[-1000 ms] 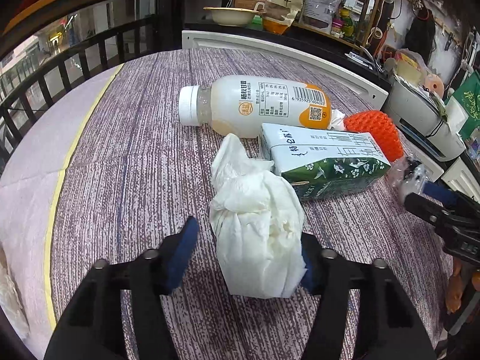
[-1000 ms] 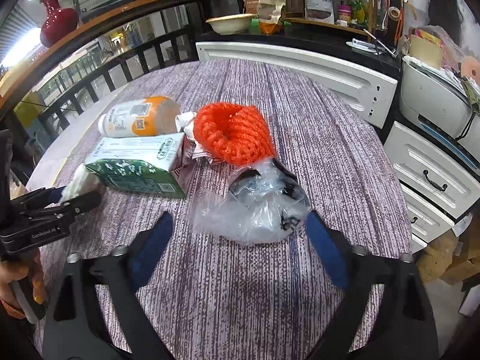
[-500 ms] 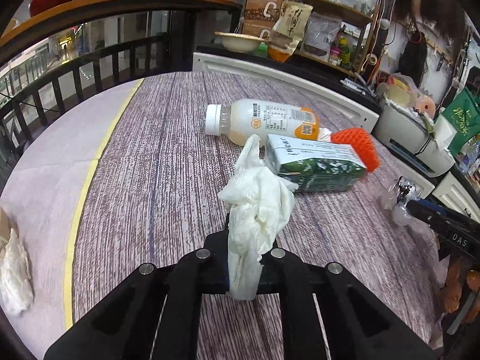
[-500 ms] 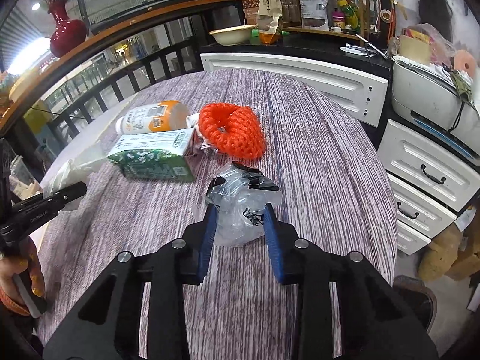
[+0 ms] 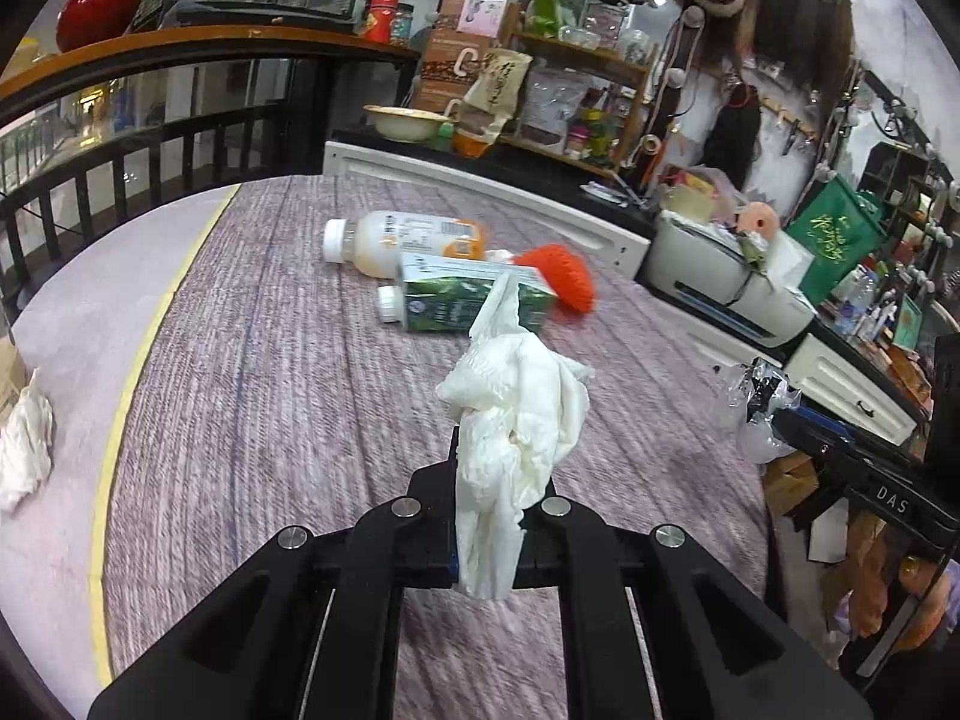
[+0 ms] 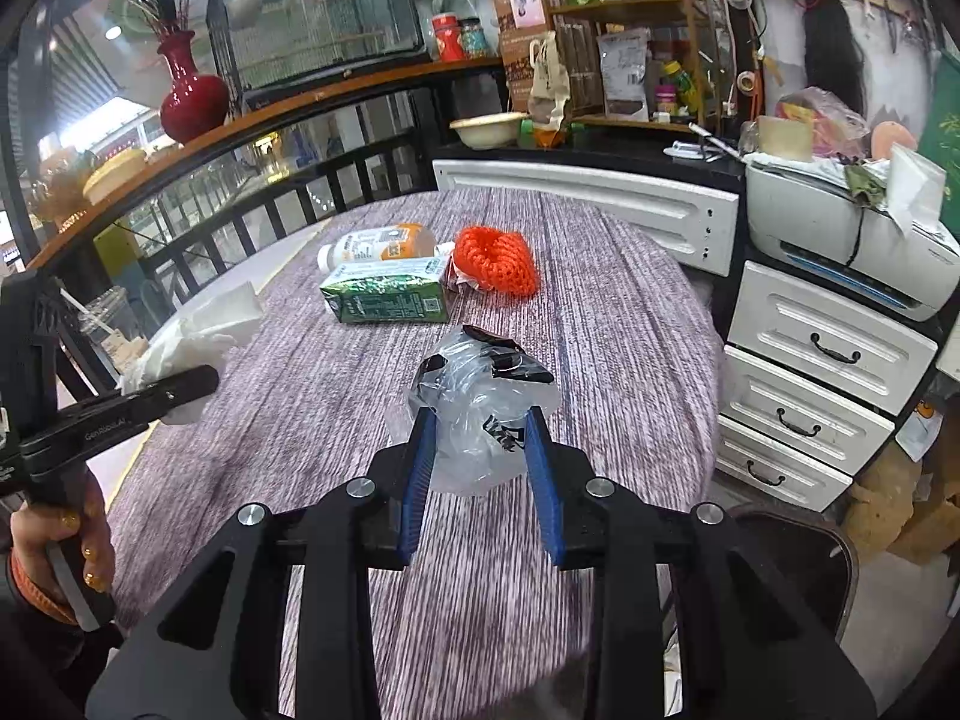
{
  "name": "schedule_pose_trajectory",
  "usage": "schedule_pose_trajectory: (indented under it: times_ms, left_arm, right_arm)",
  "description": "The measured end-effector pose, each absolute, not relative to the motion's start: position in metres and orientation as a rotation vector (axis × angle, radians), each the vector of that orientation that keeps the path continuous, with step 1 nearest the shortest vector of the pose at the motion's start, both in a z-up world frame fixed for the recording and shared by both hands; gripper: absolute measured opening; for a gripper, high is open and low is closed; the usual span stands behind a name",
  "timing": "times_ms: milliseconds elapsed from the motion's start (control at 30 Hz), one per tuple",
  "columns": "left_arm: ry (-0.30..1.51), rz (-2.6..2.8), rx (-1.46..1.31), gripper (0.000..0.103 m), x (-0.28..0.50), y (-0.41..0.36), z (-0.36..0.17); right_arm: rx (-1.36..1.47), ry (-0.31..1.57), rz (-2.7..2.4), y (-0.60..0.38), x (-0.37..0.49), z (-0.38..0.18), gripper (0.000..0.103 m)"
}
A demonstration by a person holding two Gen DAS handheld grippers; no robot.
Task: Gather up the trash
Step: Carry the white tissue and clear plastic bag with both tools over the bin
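My left gripper (image 5: 489, 468) is shut on a crumpled white tissue (image 5: 510, 408) and holds it above the purple striped table (image 5: 270, 372). My right gripper (image 6: 480, 450) is shut on a crumpled clear plastic bag (image 6: 480, 402), also lifted off the table. On the table lie a milky bottle with an orange label (image 5: 402, 237), a green drink carton (image 5: 468, 300) and an orange net (image 5: 564, 273). The same three show in the right wrist view: bottle (image 6: 378, 243), carton (image 6: 390, 297), net (image 6: 495, 261). The left gripper with the tissue (image 6: 192, 342) appears at the left there.
White drawers (image 6: 822, 372) and a printer (image 6: 852, 240) stand right of the table. A dark bin rim (image 6: 798, 546) shows at the lower right. A black railing (image 5: 120, 168) runs behind the table. Another white tissue (image 5: 24, 450) lies at the far left.
Both grippers closed on their items, the left on the tissue and the right on the plastic bag. Both then lifted up and back from the table.
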State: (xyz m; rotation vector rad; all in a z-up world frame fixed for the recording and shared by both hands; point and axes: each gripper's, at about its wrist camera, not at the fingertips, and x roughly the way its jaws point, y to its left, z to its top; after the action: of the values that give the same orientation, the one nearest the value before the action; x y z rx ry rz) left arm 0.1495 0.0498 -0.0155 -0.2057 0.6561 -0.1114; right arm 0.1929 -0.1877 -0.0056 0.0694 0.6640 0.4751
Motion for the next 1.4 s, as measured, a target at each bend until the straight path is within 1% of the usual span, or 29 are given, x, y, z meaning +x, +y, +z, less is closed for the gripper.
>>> schedule_pose_trajectory:
  times_ms: [267,500,967,1400]
  left_arm:
    - [0.629,-0.203,-0.168,0.009,0.124,0.01,-0.016]
    - [0.628,-0.28,-0.151,0.009,0.118,-0.022,-0.015]
    - [0.666,-0.374,-0.112,0.009,0.124,-0.08,-0.029]
    - [0.705,-0.445,-0.059,0.009,0.135,-0.137,-0.041]
  right_arm:
    - [0.069,0.584,0.41,-0.221,0.135,-0.001,0.031]
    - [0.131,0.573,0.325,-0.265,0.118,-0.007,0.031]
    - [0.277,0.632,0.097,-0.35,0.113,-0.052,0.031]
    - [0.31,0.753,-0.068,-0.382,0.128,-0.109,0.031]
